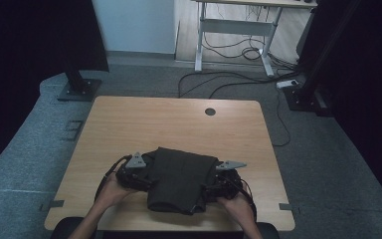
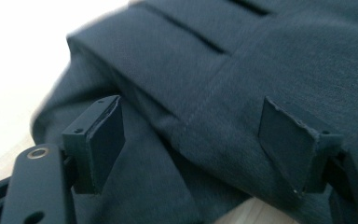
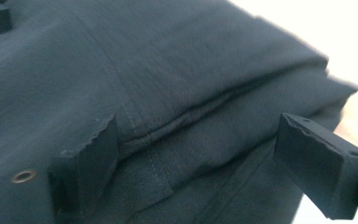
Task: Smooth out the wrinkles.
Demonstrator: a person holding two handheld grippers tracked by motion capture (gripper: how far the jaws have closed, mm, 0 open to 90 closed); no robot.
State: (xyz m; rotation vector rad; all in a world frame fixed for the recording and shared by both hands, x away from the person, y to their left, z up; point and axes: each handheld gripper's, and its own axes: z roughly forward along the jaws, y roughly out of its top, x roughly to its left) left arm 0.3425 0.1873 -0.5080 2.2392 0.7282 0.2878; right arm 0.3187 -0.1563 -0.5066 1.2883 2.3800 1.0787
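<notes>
Dark grey cloth, a folded garment (image 1: 181, 181), lies on the wooden table (image 1: 179, 124) near the person's edge, directly between the two grippers. It is folded into a thick stack of layers with stitched seams running across the top.

Seen from the left gripper view, the garment (image 2: 223, 79) fills the space ahead of the jaws and between them; a seam runs down through the gap, and a folded edge bulges toward the jaw on the left of that view. The left gripper (image 2: 191, 140) has its jaws spread wide apart, with the pads standing clear of the cloth on either side rather than pressing on it. Pale tabletop shows beyond the cloth at the upper left.

Looking along the right gripper (image 3: 196, 154), the jaws likewise stand well apart, and the stacked edge of the garment (image 3: 168, 84) runs across the gap between them, with the layers' fold line passing just past the tip of the jaw on the left of that view. No pad squeezes the fabric.

From above, the left gripper (image 1: 135, 174) sits against the garment's left side and the right gripper (image 1: 223, 181) against its right side, each held in a hand (image 1: 112, 191) coming in from the near edge. A small round hole (image 1: 210, 111) marks the table's far side, well beyond both sets of jaws
</notes>
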